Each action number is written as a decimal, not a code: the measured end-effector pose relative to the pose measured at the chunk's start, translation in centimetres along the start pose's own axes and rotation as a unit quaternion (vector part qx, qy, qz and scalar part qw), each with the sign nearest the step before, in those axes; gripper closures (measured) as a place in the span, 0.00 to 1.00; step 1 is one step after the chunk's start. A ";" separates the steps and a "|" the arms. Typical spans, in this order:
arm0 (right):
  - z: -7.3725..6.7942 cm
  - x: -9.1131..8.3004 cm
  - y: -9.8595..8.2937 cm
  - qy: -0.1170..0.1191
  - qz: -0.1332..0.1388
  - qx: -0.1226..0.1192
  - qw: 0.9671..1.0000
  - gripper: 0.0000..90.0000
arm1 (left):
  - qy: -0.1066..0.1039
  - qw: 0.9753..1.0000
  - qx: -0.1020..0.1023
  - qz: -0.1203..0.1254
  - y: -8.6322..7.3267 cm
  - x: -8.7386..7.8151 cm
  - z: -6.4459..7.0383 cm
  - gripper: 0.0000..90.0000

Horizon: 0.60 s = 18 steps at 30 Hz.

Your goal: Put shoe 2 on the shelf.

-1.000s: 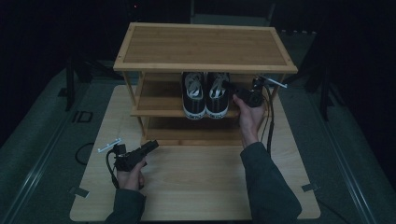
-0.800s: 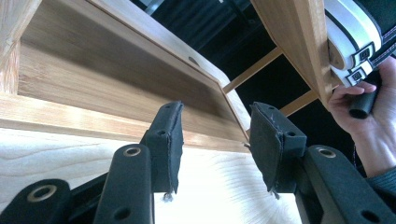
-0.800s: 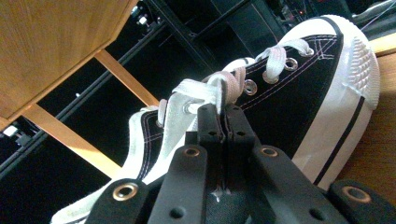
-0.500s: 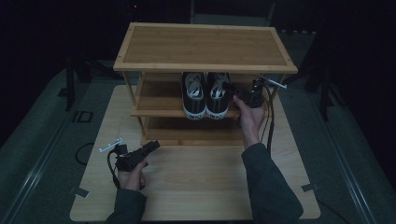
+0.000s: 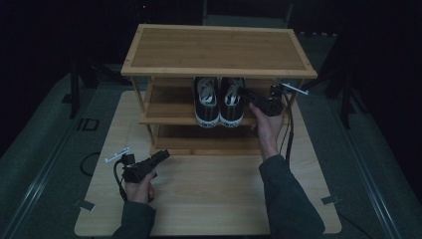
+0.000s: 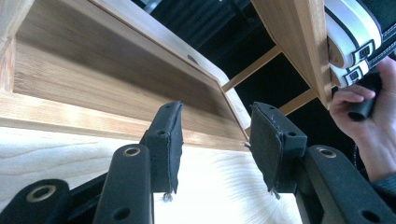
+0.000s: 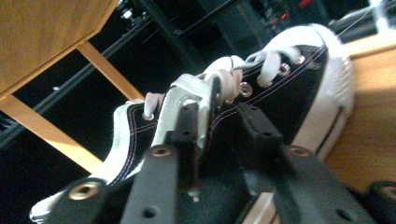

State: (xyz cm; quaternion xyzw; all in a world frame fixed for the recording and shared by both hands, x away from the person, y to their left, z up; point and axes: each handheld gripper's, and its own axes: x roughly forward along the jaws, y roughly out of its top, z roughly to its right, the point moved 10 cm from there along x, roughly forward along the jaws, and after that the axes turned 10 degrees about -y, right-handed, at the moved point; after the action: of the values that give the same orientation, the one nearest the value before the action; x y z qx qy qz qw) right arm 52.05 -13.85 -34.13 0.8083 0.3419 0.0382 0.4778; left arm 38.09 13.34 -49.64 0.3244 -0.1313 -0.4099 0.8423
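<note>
A wooden three-tier shoe rack [image 5: 219,50] stands on a light wooden board [image 5: 214,199]. Two black sneakers with white soles sit side by side on its middle shelf, the left sneaker [image 5: 206,102] and the right sneaker [image 5: 232,104]. My right gripper [image 5: 247,96] reaches under the top shelf from the right. In the right gripper view it [image 7: 219,109] is shut on the laced upper edge of the right sneaker [image 7: 299,84], beside the white tongue. My left gripper [image 5: 161,156] lies low on the board before the rack, open and holding nothing [image 6: 215,126], and points at the bottom shelf [image 6: 93,84].
The rack's top shelf overhangs the sneakers and my right gripper. Its right front post [image 5: 288,107] stands close beside the right hand. Dark floor surrounds the board, with cables at the left [image 5: 89,162]. The sneakers' heels [image 6: 355,42] show at the middle shelf's edge.
</note>
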 end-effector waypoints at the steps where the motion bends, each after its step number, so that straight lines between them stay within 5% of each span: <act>1: 0.0 -0.8 0.1 -0.008 0.007 -0.010 1.000 0.71 | 0.001 1.000 0.000 0.000 0.0 0.0 -0.1 0.61; 18: 0.4 -5.3 -2.0 -0.026 0.038 -0.041 0.998 0.69 | 0.006 1.000 -0.002 -0.003 -0.2 0.0 -0.3 0.61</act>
State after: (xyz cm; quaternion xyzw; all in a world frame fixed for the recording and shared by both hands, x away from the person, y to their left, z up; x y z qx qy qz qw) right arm 47.13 -16.70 -34.53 0.8011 0.2965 0.0492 0.5176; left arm 38.11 13.34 -50.03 0.3260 -0.1241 -0.4106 0.8425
